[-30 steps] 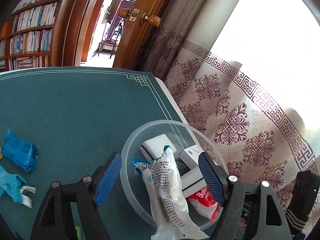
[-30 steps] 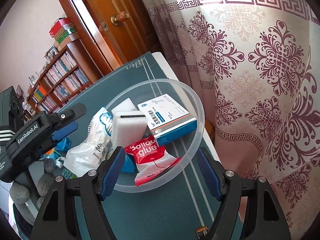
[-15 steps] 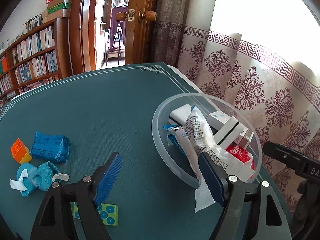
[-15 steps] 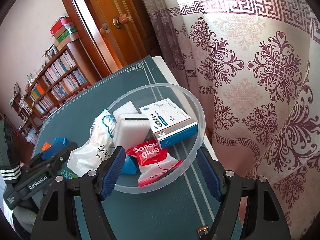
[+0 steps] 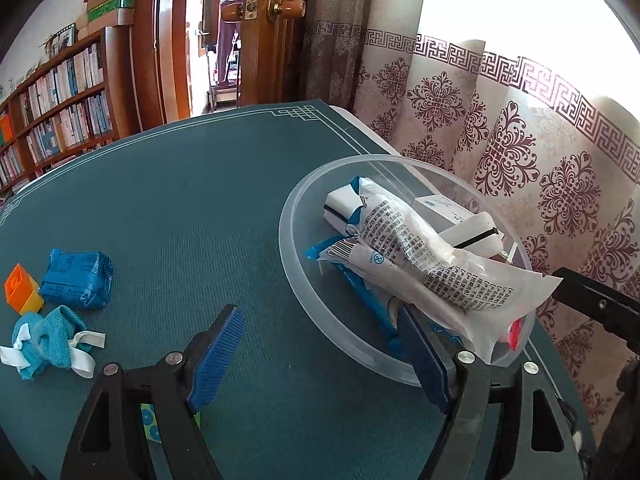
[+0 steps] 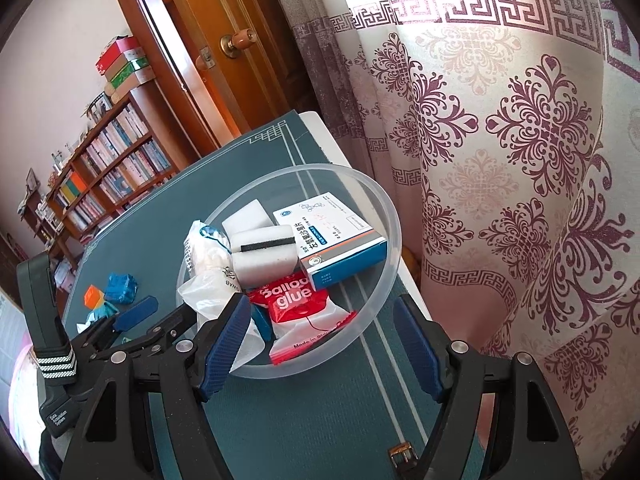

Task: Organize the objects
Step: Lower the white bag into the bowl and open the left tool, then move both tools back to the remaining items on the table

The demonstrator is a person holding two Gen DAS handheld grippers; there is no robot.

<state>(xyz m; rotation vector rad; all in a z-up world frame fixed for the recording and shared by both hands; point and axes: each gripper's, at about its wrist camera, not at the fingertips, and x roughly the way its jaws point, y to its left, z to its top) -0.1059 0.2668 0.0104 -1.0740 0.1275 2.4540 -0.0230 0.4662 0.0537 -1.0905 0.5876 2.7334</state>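
Right gripper (image 6: 320, 344) open before clear bowl (image 6: 390, 216) holding blue-white box (image 6: 336, 240), sponge (image 6: 264, 256), balloon glue packet (image 6: 296, 304).

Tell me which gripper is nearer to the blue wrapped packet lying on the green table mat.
Left. The left gripper hovers open over the mat, with the blue wrapped packet just ahead to its left. The right gripper is open at the clear plastic bowl, farther away.
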